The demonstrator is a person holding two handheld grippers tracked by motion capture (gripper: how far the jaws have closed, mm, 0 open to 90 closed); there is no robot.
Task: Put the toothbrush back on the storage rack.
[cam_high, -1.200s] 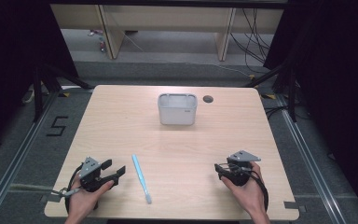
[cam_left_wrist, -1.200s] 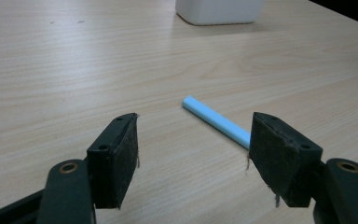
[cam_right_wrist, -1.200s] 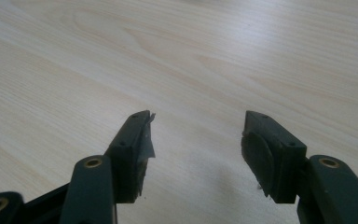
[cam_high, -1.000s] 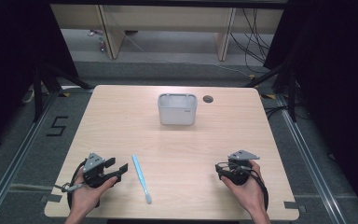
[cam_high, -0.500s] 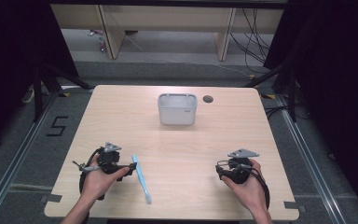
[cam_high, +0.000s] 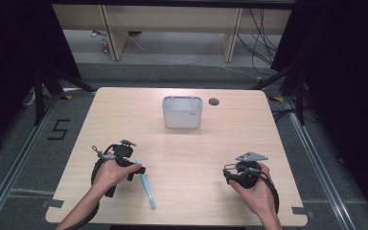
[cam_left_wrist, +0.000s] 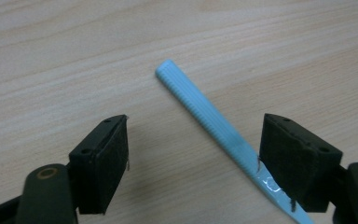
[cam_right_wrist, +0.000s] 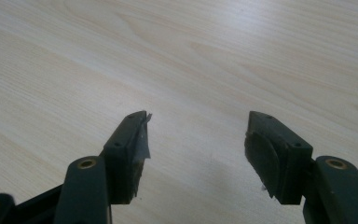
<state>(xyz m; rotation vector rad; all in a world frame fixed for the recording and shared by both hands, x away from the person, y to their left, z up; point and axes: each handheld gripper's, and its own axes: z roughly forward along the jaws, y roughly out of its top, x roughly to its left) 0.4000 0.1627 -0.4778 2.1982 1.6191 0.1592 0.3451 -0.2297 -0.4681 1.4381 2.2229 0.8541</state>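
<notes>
Pale-blue ribbed plastic stick (cam_left_wrist: pixel 200 112) lies flat on my light wooden bench (cam_high: pixel 182 158), its near part running between the spread jaws of my left tool (cam_left_wrist: pixel 193 154), close against the right-hand pad (cam_left_wrist: pixel 284 158) and unpinched; those jaws have just been opening. My right tool (cam_right_wrist: pixel 196 140) hangs spread over bare wood, well apart.
</notes>
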